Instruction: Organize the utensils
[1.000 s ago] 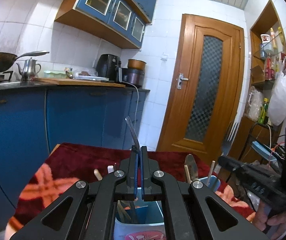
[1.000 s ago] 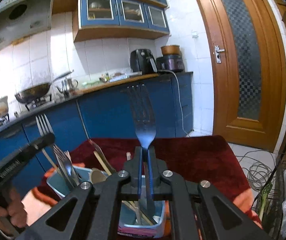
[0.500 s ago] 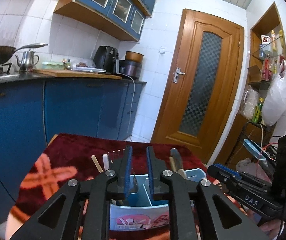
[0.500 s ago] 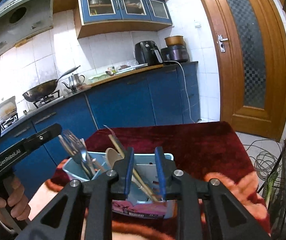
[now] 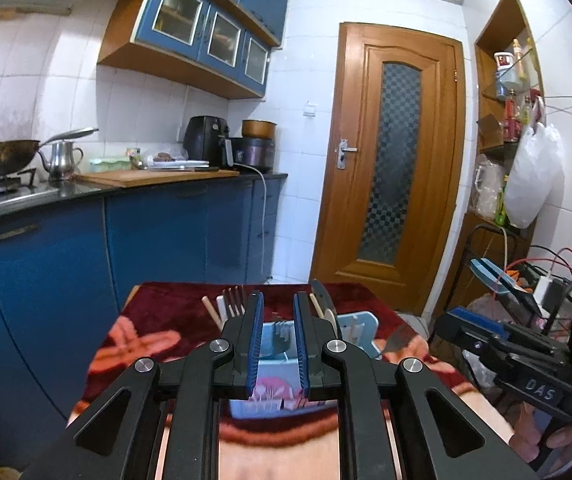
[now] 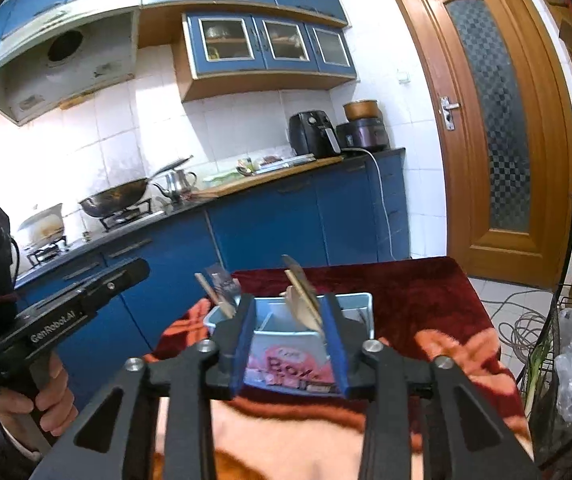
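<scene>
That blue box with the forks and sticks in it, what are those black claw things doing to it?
A person is tidying utensils into the blue box on the red cloth, holding a claw tool in each hand. The left gripper is open with nothing in it. The right gripper is opening and is empty too. A fork stands inside the box, and more forks, chopsticks and a wooden spoon poke out of it. Both claws sit just in front of the box, not touching it.

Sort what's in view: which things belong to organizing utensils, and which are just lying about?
Job:
blue utensil box
forks
wooden spoon
chopstick
left gripper
right gripper

Lying about:
wok
kettle
air fryer
cutting board
</scene>
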### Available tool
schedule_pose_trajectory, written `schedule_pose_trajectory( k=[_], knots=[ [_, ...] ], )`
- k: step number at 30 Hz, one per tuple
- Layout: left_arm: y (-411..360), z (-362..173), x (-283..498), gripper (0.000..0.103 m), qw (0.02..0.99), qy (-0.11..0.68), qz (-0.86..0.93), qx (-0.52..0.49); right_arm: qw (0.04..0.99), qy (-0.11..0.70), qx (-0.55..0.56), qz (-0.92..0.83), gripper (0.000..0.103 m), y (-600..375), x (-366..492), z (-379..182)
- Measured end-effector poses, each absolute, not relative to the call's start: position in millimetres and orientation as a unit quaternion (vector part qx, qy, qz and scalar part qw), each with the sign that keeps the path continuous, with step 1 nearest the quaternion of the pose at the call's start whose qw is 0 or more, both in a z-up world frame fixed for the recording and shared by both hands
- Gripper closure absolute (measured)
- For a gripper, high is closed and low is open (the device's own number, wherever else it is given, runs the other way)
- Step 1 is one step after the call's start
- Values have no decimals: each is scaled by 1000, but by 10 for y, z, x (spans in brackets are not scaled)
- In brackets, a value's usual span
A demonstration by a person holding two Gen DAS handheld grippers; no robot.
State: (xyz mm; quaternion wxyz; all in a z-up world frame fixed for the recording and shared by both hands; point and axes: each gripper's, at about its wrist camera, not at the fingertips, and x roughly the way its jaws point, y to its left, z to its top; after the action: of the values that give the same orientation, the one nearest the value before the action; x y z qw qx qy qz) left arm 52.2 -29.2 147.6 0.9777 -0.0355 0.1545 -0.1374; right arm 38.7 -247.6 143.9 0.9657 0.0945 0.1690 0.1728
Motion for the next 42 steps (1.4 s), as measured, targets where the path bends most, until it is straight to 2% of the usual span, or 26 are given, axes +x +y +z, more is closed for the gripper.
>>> schedule_pose_trajectory(
  k=[2, 4, 7, 11, 14, 17, 19, 21, 24, 27, 30, 42],
  knots=[
    [-257, 1476, 376, 82, 979, 156, -131, -32, 967, 163, 92, 174, 58, -2439, 218, 1454],
    [-216, 1463, 244, 63, 980, 156, -123, -29, 967, 160, 88, 175, 52, -2405, 87, 1453],
    [-175, 1441, 43, 60, 983, 146, -110, -15, 970, 150, 82, 175, 47, -2374, -120, 1446],
    [-164, 1371, -205, 60, 987, 131, -93, 5, 969, 146, 90, 177, 45, -2370, -368, 1375],
    [-144, 1286, -336, 59, 987, 131, -91, 5, 971, 143, 89, 169, 38, -2377, -496, 1304],
    [-143, 1166, -424, 48, 988, 131, -84, 11, 974, 141, 80, 158, 33, -2361, -603, 1197],
    [-143, 1088, -463, 36, 989, 131, -68, 14, 976, 142, 72, 150, 30, -2333, -646, 1113],
    [-135, 1016, -479, 31, 990, 130, -54, 16, 976, 146, 72, 148, 28, -2321, -680, 1014],
    [-138, 871, -484, 29, 990, 133, -38, 16, 974, 157, 74, 145, 20, -2304, -701, 817],
    [-115, 681, -435, 28, 988, 146, -38, 3, 976, 163, 59, 130, 19, -2278, -694, 640],
    [-133, 514, -394, 28, 986, 162, -39, 6, 979, 160, 52, 115, 10, -2283, -673, 490],
    [-121, 184, -278, 28, 984, 177, -11, -3, 988, 140, 27, 60, 2, -2356, -536, 190]
  ],
)
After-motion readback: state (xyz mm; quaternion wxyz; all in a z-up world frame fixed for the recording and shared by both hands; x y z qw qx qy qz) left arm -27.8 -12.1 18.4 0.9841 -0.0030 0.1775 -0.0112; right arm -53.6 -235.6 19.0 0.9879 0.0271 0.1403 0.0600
